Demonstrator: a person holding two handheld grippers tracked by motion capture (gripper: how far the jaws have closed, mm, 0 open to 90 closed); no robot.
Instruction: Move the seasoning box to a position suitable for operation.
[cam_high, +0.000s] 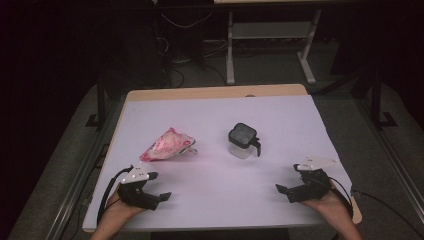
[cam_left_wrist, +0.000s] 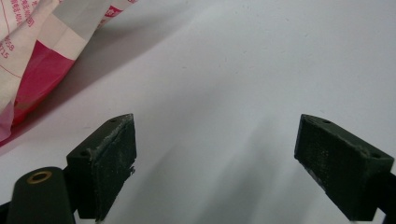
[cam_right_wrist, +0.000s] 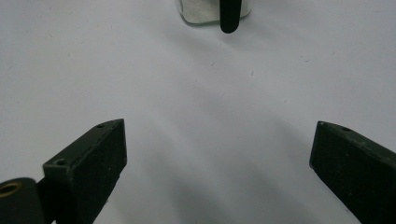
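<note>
left gripper (cam_high: 159, 187) jaws apart, empty, near pink-and-white bag (cam_high: 167, 145); right gripper (cam_high: 290, 186) likewise, facing lidded clear jar (cam_high: 242, 141). risk: limp bag slips; jar tips if handle nudged.

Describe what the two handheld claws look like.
Each claw, left and right, is black, with two blocky jaws faced by rough textured pads. A pale three-cornered plate with small dots tops each, and a black cable trails back past the hand.
</note>
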